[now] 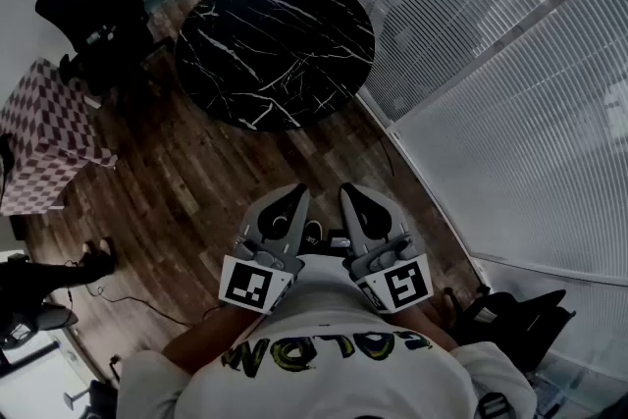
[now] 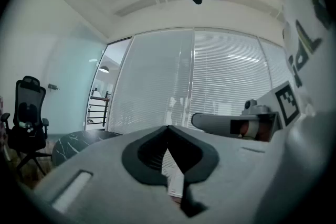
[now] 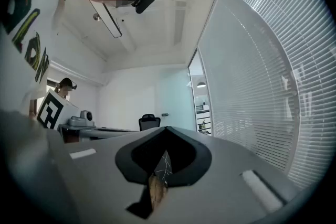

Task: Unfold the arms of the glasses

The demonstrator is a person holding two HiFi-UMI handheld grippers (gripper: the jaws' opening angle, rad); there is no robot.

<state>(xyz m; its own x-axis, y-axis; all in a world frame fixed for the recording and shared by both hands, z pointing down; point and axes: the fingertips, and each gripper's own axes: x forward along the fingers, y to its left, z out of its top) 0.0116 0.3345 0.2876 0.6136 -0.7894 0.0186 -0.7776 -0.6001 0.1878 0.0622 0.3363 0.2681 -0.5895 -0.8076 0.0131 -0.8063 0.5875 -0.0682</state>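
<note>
Both claws are clenched with nothing in them. Your left claw (image 1: 291, 196) and right claw (image 1: 350, 192) sit side by side just in front of your chest, pointing level and forward. Each claw's own view shows its jaws pressed together at the tips, with only slivers of the room showing through the opening behind them.

No glasses appear in any view, so you cannot tell from here where they lie. The likeliest place is the round black marble desk (image 1: 275, 44). It lies ahead of both claws and a little to your left, well apart from them across the wooden floor (image 1: 186, 182). Its top shows white veins and nothing I can make out as frames, though dark glasses on that dark stone would be hard to spot from this height. So their long axis, and which way the folded arms face, remain unknown. Judging by the desk's offset, your left claw is slightly the nearer, but only just.

You will probably need to step up to the desk and look straight down before choosing a hand. The checked cloth (image 1: 44, 132) beside the black chair (image 1: 93, 15) is cut off at the picture's edge, so you cannot rule that spot out either.
</note>
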